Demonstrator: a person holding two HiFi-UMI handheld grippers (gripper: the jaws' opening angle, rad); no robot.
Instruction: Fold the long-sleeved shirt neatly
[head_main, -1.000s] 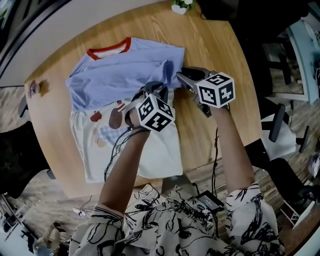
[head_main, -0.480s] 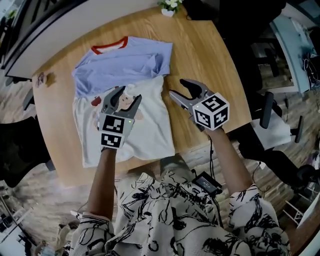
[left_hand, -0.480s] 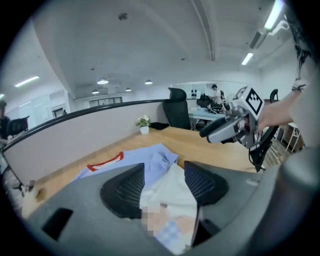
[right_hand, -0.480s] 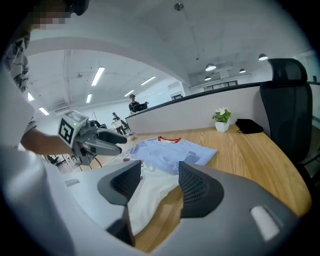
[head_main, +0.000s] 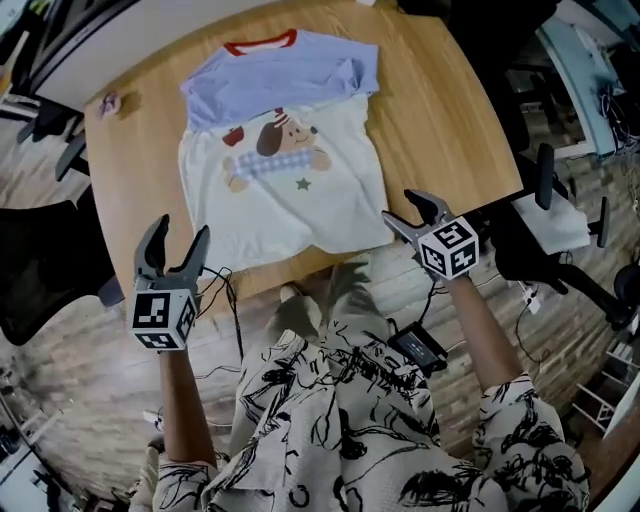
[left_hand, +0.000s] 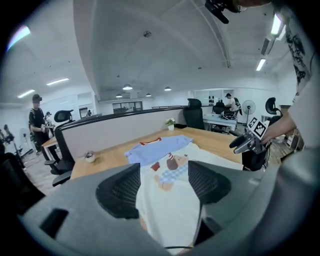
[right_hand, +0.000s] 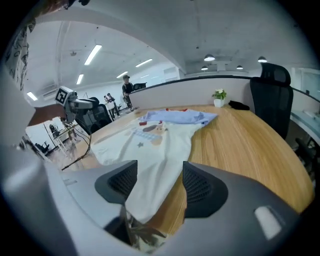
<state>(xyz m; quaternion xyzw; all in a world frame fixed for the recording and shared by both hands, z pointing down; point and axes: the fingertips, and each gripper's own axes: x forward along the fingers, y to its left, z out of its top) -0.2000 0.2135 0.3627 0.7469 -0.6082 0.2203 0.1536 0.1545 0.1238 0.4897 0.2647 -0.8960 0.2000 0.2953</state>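
Observation:
The long-sleeved shirt (head_main: 285, 190) lies flat on the round wooden table (head_main: 440, 110), its white body showing a dog print. Its blue sleeves are folded across the top below the red collar. My left gripper (head_main: 178, 238) hangs off the table's near-left edge, well away from the shirt. Its jaws have just been opening and nothing is between them. My right gripper (head_main: 405, 210) sits at the near-right edge beside the hem corner. Its jaws have also just been opening and are empty. In both gripper views the shirt (left_hand: 170, 200) (right_hand: 150, 145) lies beyond the gap.
A small potted plant (right_hand: 218, 95) stands at the table's far edge. A small object (head_main: 108, 102) sits on the far left of the table. Black office chairs (head_main: 45, 275) (right_hand: 270, 90) ring the table. Cables trail from my left gripper, and a person (left_hand: 37, 120) stands far off.
Both grippers left the folded sleeve and pulled back toward me. The left swung far out past the near-left table edge. Both sets of jaws have opened wider.

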